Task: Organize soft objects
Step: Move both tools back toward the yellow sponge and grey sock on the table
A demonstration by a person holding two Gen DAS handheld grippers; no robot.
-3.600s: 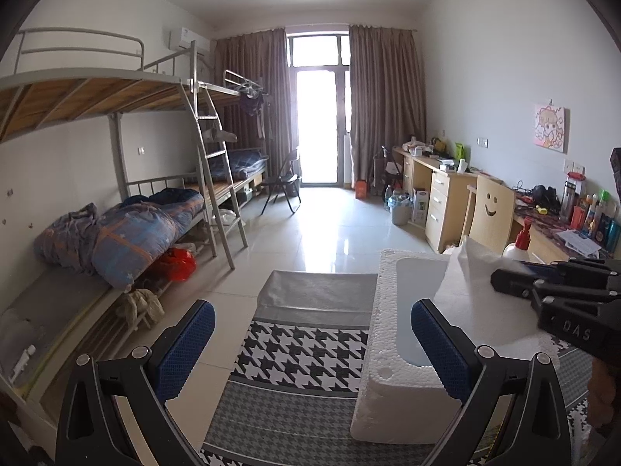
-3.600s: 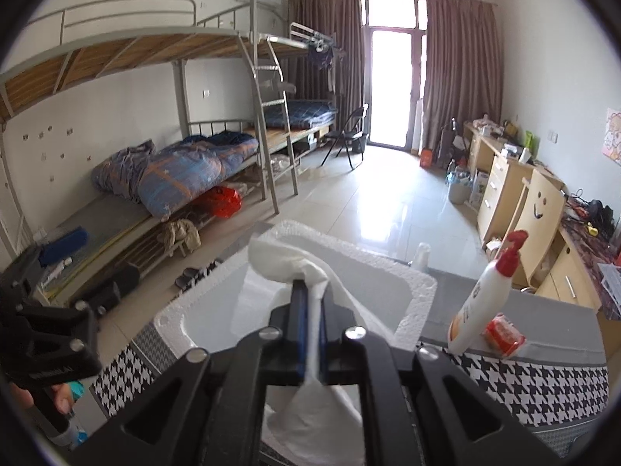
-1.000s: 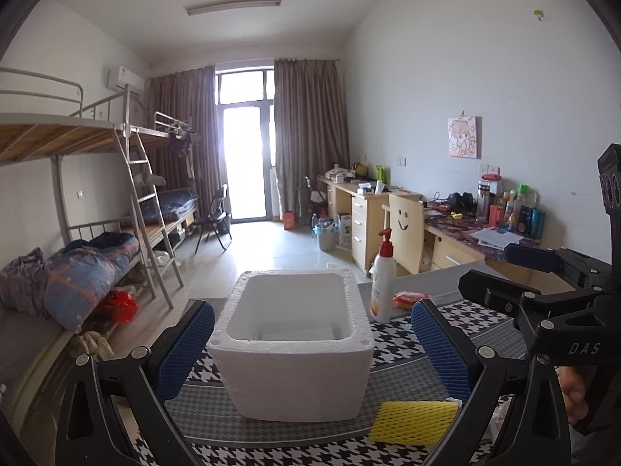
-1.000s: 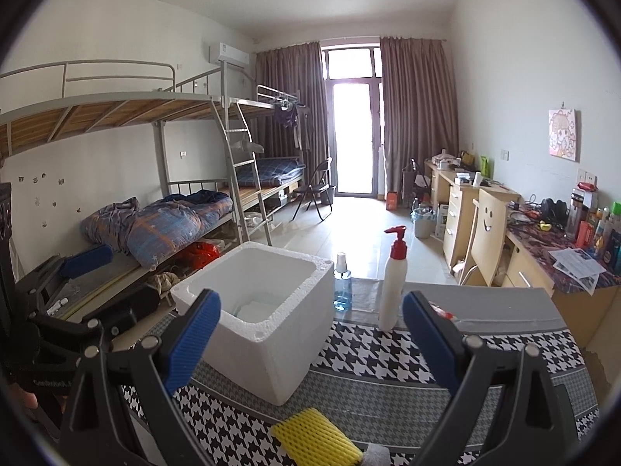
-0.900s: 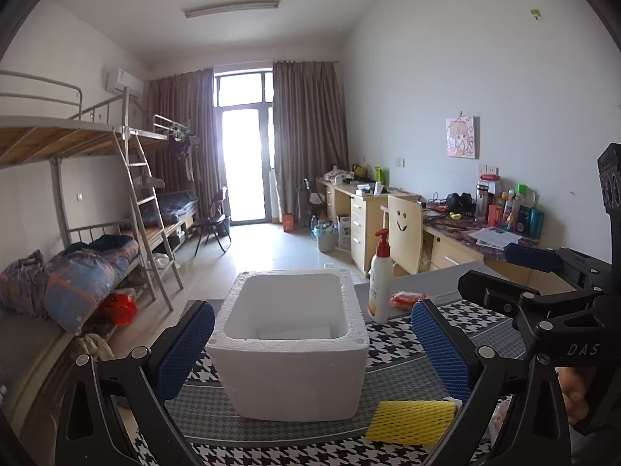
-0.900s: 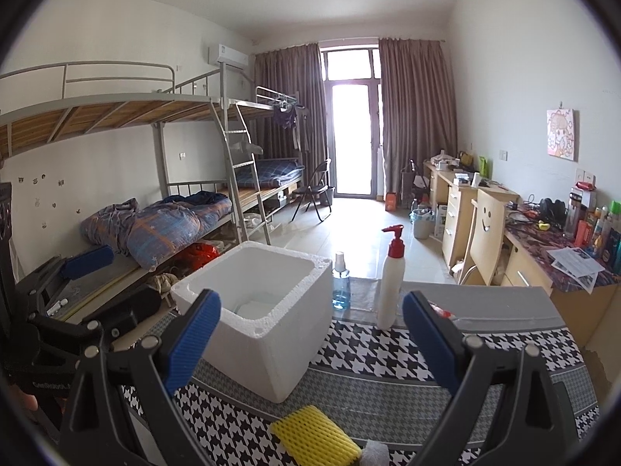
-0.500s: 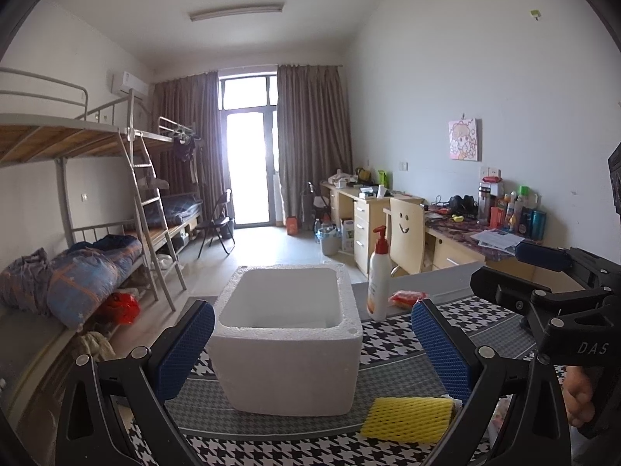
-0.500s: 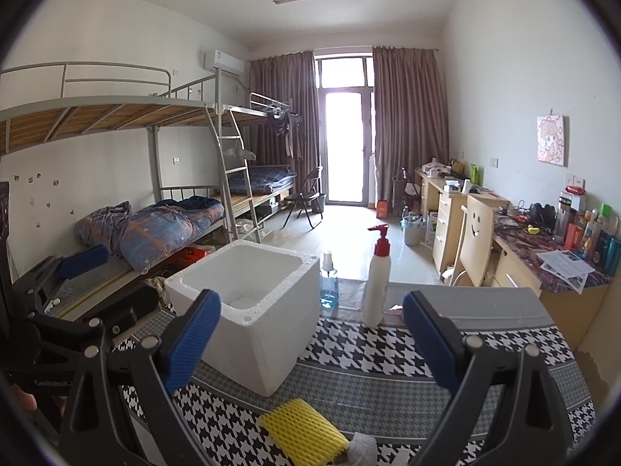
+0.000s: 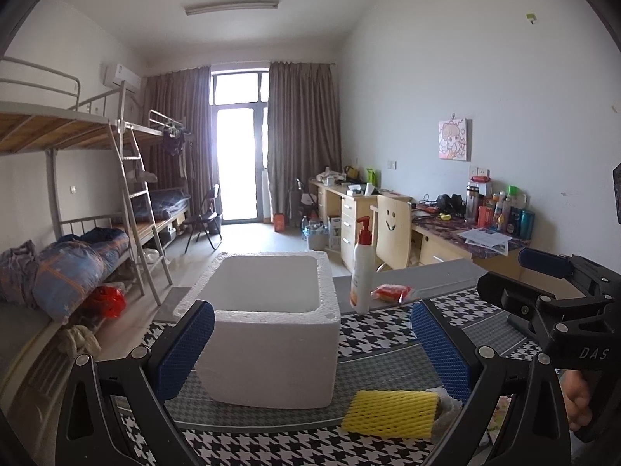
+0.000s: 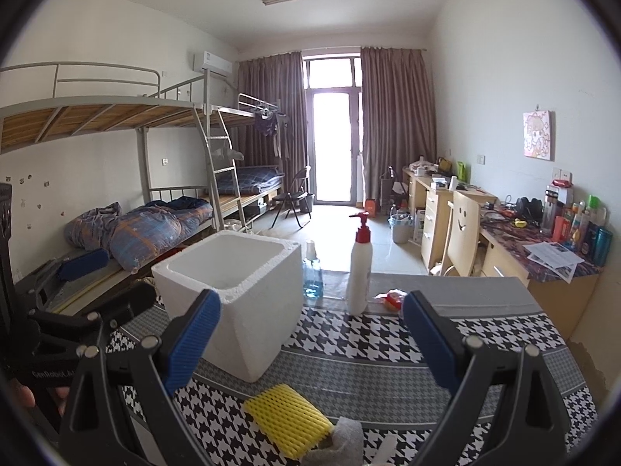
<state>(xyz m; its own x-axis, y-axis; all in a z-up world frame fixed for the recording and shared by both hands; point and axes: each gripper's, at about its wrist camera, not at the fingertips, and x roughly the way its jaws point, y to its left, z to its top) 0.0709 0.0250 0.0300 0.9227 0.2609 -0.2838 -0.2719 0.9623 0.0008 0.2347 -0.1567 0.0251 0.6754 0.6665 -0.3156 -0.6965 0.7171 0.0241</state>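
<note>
A white foam box (image 9: pixel 271 334) stands open on the houndstooth tablecloth (image 9: pixel 380 341); it also shows in the right wrist view (image 10: pixel 240 303). A yellow foam net sleeve (image 9: pixel 392 413) lies in front of it, seen too in the right wrist view (image 10: pixel 287 421), with a grey soft piece (image 10: pixel 337 442) beside it. My left gripper (image 9: pixel 310 349) is open and empty, held back from the box. My right gripper (image 10: pixel 310 345) is open and empty above the near table edge. It also shows at the right of the left wrist view (image 9: pixel 543 291).
A white pump bottle with a red top (image 10: pixel 359 272), a small blue bottle (image 10: pixel 312 275) and a red packet (image 10: pixel 392 297) stand behind the box. Bunk beds (image 10: pixel 136 233) line the left wall, desks (image 10: pixel 504 244) the right.
The white tissue that the right gripper held 3.6 s ago is gone from it, and its jaws are open. Both grippers have drawn back from the box over the last second.
</note>
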